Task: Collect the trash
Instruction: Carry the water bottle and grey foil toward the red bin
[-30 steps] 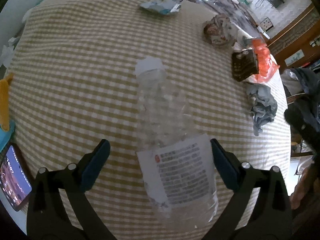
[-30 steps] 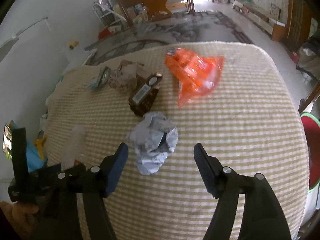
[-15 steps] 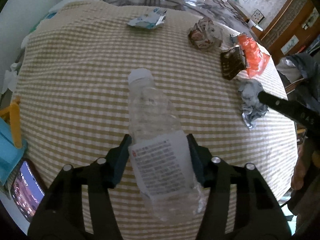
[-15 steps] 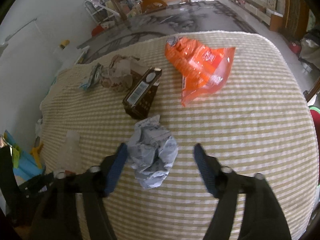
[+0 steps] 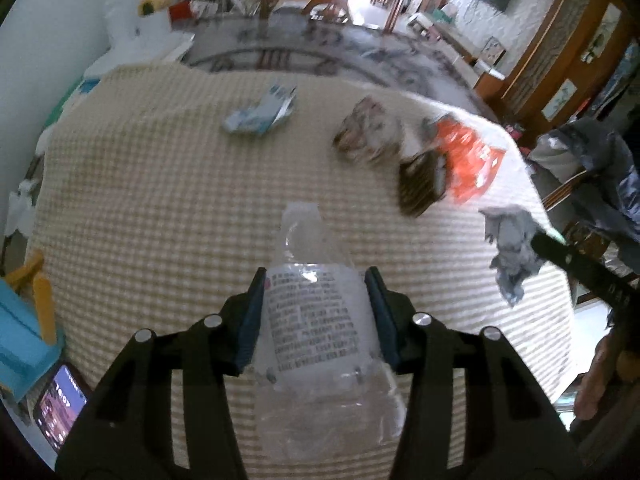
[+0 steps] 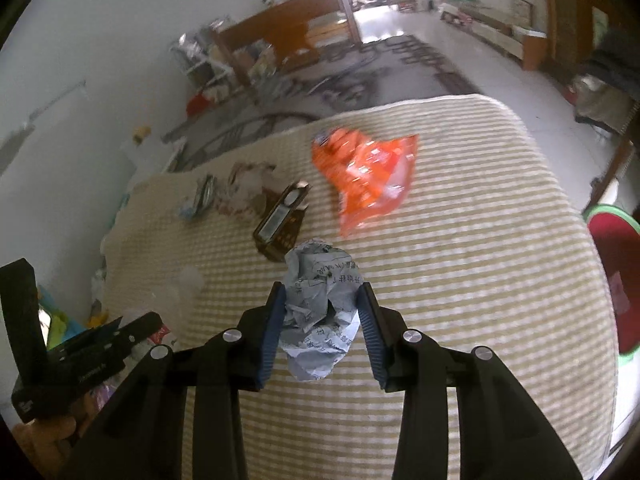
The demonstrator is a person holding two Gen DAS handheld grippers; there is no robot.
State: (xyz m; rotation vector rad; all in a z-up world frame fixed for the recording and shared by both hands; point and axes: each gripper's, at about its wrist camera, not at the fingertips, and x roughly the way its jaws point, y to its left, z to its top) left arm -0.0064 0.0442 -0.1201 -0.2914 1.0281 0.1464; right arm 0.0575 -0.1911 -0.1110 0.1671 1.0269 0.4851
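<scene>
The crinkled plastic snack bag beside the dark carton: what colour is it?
Orange snack bag, clearest in the right wrist view.

Both views are daylit and moderately bright. In the right wrist view the strongest light enters from a doorway at 12 o'clock, where the pale tiled floor is overexposed. In the left wrist view a similar washed-out opening sits near 1 o'clock. Shadows on the beige checked table cloth are soft and faint. Fisheye distortion bends the cloth edge and walls into curves; black vignetting fills all corners. Motion blur smears the crumpled orange plastic wrapper and the dark brown carton. The printed white label on the clear plastic bottle stays comparatively sharp. Background furniture is soft.
</scene>
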